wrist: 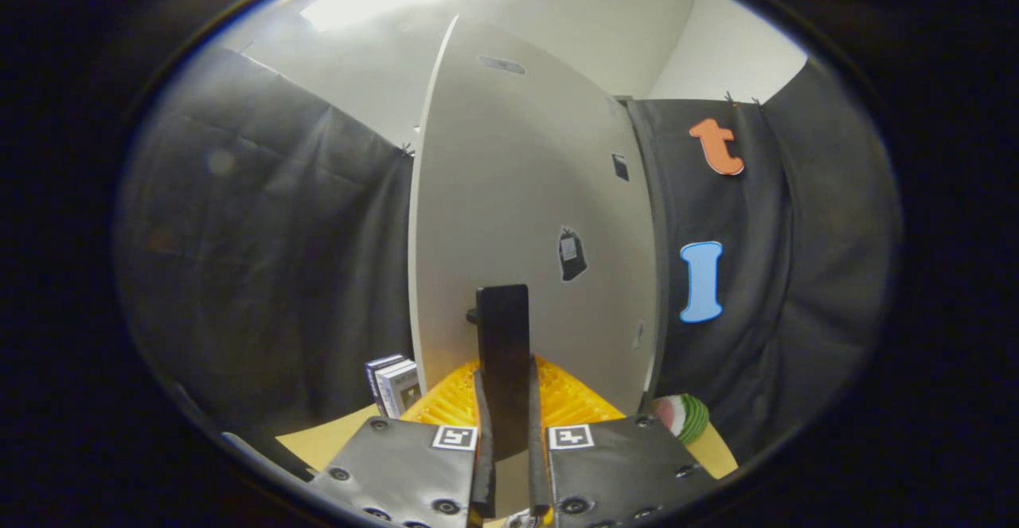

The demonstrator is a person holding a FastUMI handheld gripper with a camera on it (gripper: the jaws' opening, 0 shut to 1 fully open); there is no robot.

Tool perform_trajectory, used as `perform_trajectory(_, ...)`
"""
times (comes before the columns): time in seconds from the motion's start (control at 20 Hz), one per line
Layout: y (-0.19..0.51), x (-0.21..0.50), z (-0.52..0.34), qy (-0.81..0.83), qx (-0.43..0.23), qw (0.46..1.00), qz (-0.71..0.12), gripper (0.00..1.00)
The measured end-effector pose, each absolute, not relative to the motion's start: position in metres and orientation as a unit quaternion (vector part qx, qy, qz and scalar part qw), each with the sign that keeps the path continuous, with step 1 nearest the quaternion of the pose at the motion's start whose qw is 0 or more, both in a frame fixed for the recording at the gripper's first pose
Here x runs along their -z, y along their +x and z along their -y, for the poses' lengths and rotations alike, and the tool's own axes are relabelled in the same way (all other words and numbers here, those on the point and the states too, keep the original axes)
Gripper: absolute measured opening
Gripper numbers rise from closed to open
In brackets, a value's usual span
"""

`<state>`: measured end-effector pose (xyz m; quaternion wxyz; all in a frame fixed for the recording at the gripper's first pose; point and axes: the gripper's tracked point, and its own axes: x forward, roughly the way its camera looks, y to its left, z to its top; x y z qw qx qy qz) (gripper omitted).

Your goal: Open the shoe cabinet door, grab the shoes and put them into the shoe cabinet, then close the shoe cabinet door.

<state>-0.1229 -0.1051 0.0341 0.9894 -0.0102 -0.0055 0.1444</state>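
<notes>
While the hand-held gripper [509, 432] clamps both fingers on the door handle [503, 353] just ahead, the cabinet door [525, 217] is being worked; next, swing it steadily.

Tongs at the cabinet door handle

The tongs [509, 464] close on the upright handle [503, 353] of the cabinet door [525, 217], which stands straight ahead. A ribbed mat [573, 400] lies on the desk [334, 440] at the door's foot; small boxes [394, 385] stand left of it, a round ball-like thing [683, 416] right.
</notes>
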Motion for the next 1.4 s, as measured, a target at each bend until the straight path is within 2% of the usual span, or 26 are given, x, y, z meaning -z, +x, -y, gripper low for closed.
perform_trajectory(0.4, -0.131, -0.038, 0.138, -0.01, -0.114, 0.993, 0.013, 0.17)
perform_trajectory(1.0, -0.143, -0.053, 0.216, 0.013, 0.006, 0.999, 0.033, 0.11)
perform_trajectory(1.4, -0.163, -0.066, 0.256, 0.024, 0.051, 0.997, 0.052, 0.07)
